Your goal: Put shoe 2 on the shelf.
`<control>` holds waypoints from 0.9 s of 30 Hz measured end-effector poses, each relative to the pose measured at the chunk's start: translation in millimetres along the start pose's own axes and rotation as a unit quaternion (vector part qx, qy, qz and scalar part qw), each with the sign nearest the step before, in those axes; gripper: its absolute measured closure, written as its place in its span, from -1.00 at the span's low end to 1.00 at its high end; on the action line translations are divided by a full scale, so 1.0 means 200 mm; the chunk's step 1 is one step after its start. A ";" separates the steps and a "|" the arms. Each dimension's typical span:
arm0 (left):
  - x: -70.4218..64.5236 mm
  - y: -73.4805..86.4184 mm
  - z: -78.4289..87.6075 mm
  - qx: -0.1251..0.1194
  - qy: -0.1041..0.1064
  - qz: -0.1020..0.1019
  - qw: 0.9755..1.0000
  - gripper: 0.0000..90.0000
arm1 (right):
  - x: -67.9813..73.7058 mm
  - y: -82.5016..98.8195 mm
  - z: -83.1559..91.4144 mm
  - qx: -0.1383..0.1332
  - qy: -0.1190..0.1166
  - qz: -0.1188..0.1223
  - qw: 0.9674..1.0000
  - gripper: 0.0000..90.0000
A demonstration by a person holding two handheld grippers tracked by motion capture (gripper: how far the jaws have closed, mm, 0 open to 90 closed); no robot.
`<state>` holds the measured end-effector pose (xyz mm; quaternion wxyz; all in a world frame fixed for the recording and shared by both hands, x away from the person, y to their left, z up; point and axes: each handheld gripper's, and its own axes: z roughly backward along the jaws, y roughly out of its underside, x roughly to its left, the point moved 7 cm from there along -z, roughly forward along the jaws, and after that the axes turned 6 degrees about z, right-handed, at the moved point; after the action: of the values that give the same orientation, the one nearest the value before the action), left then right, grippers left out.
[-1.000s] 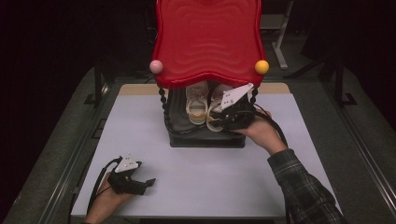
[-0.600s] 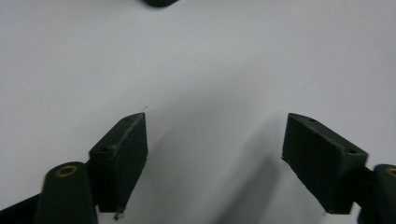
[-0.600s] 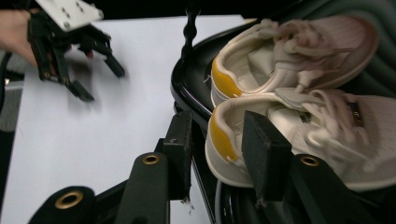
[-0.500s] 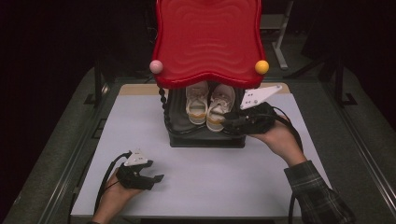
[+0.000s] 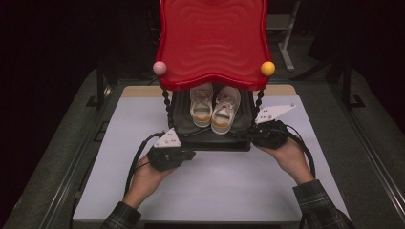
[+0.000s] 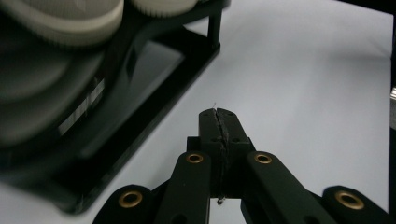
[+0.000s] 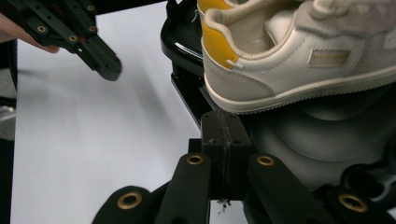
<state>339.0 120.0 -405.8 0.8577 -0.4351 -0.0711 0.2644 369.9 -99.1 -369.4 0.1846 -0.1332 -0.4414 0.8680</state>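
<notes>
A pair of white shoes [image 5: 213, 109] with yellow heels stands on the black lower shelf [image 5: 215, 141] of a rack with a red wavy top [image 5: 213, 43]. My left gripper [image 5: 190, 153] is at the shelf's front left corner, just above the white table. Its jaws [image 6: 218, 116] have just closed, shut with nothing between them. My right gripper [image 5: 251, 138] is at the front right corner. Its jaws [image 7: 224, 122] have also just closed on nothing, right below the sole of the nearer shoe [image 7: 285, 60]. The left gripper [image 7: 100, 56] shows farther off in the right gripper view.
A pink ball [image 5: 159, 67] and a yellow ball [image 5: 268, 68] sit on the red top's front corners, above twisted black posts [image 5: 167, 107]. The white table top [image 5: 215, 186] spreads in front of the rack. Cables trail from both grippers toward the person.
The left hand rose from the near table and moved forward and right to the rack's front left corner, closing its jaws. The right gripper drew back from the shoes toward the front right corner.
</notes>
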 end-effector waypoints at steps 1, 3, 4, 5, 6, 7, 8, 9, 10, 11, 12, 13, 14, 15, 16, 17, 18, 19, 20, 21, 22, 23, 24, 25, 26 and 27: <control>0.00 -0.03 -0.01 -0.003 0.001 -0.002 1.000 1.00 | 0.00 0.01 -0.01 0.001 0.000 -0.006 1.000 0.98; 0.01 -0.08 -0.04 -0.010 0.006 -0.005 1.000 1.00 | 0.00 0.02 -0.04 0.002 0.001 -0.010 1.000 0.99; 0.01 -0.11 -0.05 -0.015 0.010 -0.004 1.000 1.00 | 0.00 0.02 -0.05 0.002 0.000 -0.012 1.000 0.99; 0.01 -0.13 -0.06 -0.019 0.012 -0.007 1.000 1.00 | -0.01 0.02 -0.06 0.002 0.002 -0.012 1.000 0.99; 0.01 -0.15 -0.07 -0.023 0.013 -0.009 1.000 1.00 | -0.01 0.02 -0.07 0.004 0.005 -0.014 1.000 0.99; 0.01 -0.17 -0.08 -0.024 0.014 -0.013 1.000 1.00 | -0.01 0.02 -0.08 0.002 0.007 -0.014 1.000 0.99; 0.01 -0.19 -0.09 -0.024 0.012 -0.020 0.999 1.00 | -0.02 0.02 -0.09 0.001 0.009 -0.017 1.000 0.99; 0.01 -0.22 -0.11 -0.028 0.012 -0.022 0.999 1.00 | -0.02 0.01 -0.09 0.001 0.012 -0.017 1.000 0.99; 0.01 -0.24 -0.12 -0.031 0.013 -0.024 0.999 1.00 | -0.03 0.01 -0.10 0.001 0.013 -0.017 1.000 0.99; 0.01 -0.26 -0.13 -0.034 0.011 -0.026 0.999 1.00 | -0.03 0.01 -0.10 0.000 0.015 -0.019 1.000 0.99; 0.01 -0.29 -0.14 -0.038 0.009 -0.027 0.999 1.00 | -0.04 0.01 -0.11 0.000 0.017 -0.019 1.000 0.99; 0.01 -0.30 -0.14 -0.040 0.007 -0.028 0.999 1.00 | -0.04 0.01 -0.11 -0.002 0.020 -0.020 1.000 0.99; 0.02 -0.32 -0.15 -0.041 0.007 -0.030 0.999 1.00 | -0.05 0.01 -0.11 -0.003 0.022 -0.019 1.000 0.99; 0.02 -0.33 -0.16 -0.040 0.007 -0.030 0.999 1.00 | -0.05 0.01 -0.11 -0.002 0.024 -0.021 0.999 0.99; 0.02 -0.34 -0.17 -0.039 0.005 -0.034 0.999 1.00 | -0.05 0.00 -0.11 -0.004 0.027 -0.022 0.999 0.99; 0.02 -0.34 -0.18 -0.038 0.005 -0.036 0.999 1.00 | -0.06 0.00 -0.11 -0.004 0.030 -0.024 0.999 0.99; 0.03 -0.35 -0.19 -0.037 0.004 -0.037 0.999 1.00 | -0.06 0.00 -0.10 -0.006 0.031 -0.027 0.999 0.99; 0.03 -0.35 -0.20 -0.038 0.005 -0.037 0.999 1.00 | -0.07 0.00 -0.10 -0.008 0.033 -0.027 0.999 0.99; 0.03 -0.35 -0.20 -0.042 0.011 -0.036 0.998 1.00 | -0.07 0.00 -0.10 -0.009 0.037 -0.026 0.999 0.99; 0.02 -0.36 -0.20 -0.045 0.015 -0.034 0.998 1.00 | -0.07 0.00 -0.10 -0.012 0.038 -0.029 0.999 0.99; 0.02 -0.36 -0.21 -0.046 0.013 -0.037 0.998 1.00 | -0.08 -0.01 -0.10 -0.014 0.038 -0.030 0.999 0.99; 0.02 -0.36 -0.21 -0.047 0.012 -0.038 0.998 1.00 | -0.08 -0.01 -0.10 -0.015 0.039 -0.029 0.999 0.99; 0.02 -0.36 -0.21 -0.043 0.012 -0.039 0.998 1.00 | -0.08 -0.02 -0.10 -0.016 0.040 -0.029 0.999 0.99; 0.02 -0.36 -0.21 -0.043 0.011 -0.041 0.998 1.00 | -0.08 -0.02 -0.10 -0.016 0.041 -0.029 0.999 0.99; 0.02 -0.36 -0.21 -0.043 0.011 -0.042 0.998 1.00 | -0.08 -0.02 -0.11 -0.017 0.043 -0.031 0.998 0.99; 0.02 -0.36 -0.21 -0.044 0.010 -0.043 0.998 1.00 | -0.08 -0.03 -0.11 -0.017 0.045 -0.031 0.998 0.99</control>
<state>386.5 57.3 -375.7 0.8490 -0.4716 -0.0923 0.2198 394.3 -88.3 -376.3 0.2290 -0.1610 -0.4512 0.8474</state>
